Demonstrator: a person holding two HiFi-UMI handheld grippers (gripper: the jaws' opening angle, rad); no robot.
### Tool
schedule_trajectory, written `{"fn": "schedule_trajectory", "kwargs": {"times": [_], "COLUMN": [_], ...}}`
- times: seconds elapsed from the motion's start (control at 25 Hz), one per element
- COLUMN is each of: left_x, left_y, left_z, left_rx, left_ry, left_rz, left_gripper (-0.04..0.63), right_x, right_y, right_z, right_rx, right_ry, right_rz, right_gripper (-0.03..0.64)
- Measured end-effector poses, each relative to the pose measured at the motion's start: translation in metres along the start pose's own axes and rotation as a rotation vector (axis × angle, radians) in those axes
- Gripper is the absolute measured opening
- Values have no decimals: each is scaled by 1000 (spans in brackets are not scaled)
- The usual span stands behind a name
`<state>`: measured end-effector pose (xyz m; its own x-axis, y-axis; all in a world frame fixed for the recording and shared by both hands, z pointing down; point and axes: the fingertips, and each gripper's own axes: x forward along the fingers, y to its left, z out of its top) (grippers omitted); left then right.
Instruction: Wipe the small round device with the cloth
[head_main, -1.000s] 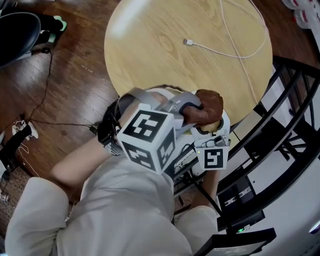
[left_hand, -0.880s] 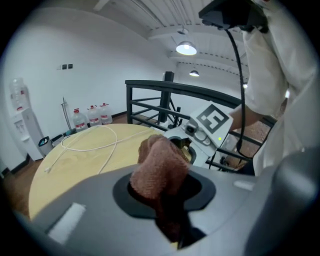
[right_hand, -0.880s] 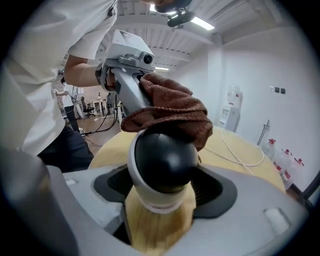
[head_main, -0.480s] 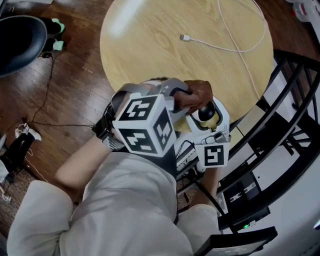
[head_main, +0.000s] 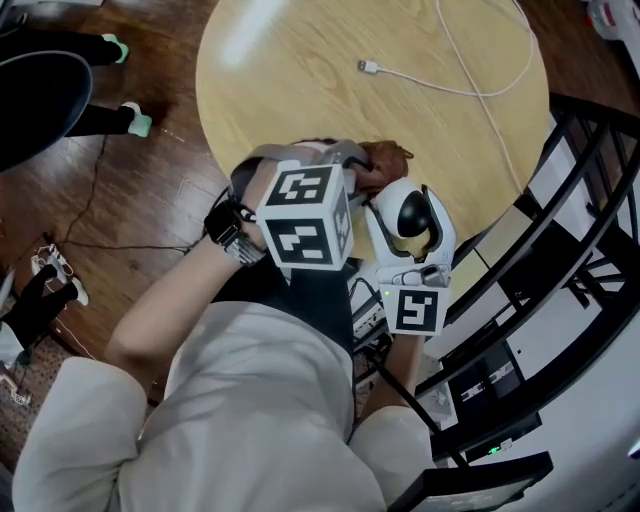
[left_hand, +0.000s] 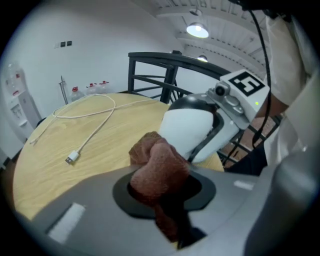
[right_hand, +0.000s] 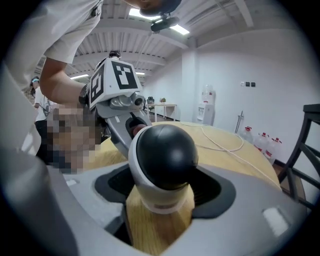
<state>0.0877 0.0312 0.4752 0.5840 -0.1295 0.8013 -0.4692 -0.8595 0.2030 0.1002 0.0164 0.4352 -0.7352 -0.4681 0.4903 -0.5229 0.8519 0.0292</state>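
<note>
Found left gripper (left_hand: 164, 196) clamped on bunched brown cloth (left_hand: 157, 167), just beside the white shell of small round device (right_hand: 165, 152). Found right gripper (right_hand: 162, 200) gripping that device over the near edge of round wooden table (head_main: 300, 80), jaws having just closed a little. Noted white cable (head_main: 470, 95) lying farther back.

This looks like an office or lab work space rather than a home. It has bare white walls and an open ceiling with bright lamps (left_hand: 197, 31). A water dispenser (right_hand: 207, 104) stands at the far wall, with bottles (right_hand: 260, 140) near it. A round wooden table (head_main: 290, 90) with a white cable (head_main: 470, 85) on it stands on a dark wood floor (head_main: 160, 170), beside a black metal railing (head_main: 590, 190) on the right.
</note>
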Motion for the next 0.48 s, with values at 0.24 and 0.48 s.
{"fn": "schedule_trajectory", "kwargs": {"times": [0.24, 0.48], "left_x": [4, 1], "left_y": [4, 10], "left_z": [0, 0], "left_rx": [23, 1], "left_ry": [19, -3], "left_rz": [1, 60], "left_gripper": [94, 97], "right_x": [1, 0], "right_y": [-4, -2], "right_z": [-3, -12], "right_rx": [52, 94], "right_ry": [26, 143], "right_rz": [-101, -107], "right_gripper": [334, 336]}}
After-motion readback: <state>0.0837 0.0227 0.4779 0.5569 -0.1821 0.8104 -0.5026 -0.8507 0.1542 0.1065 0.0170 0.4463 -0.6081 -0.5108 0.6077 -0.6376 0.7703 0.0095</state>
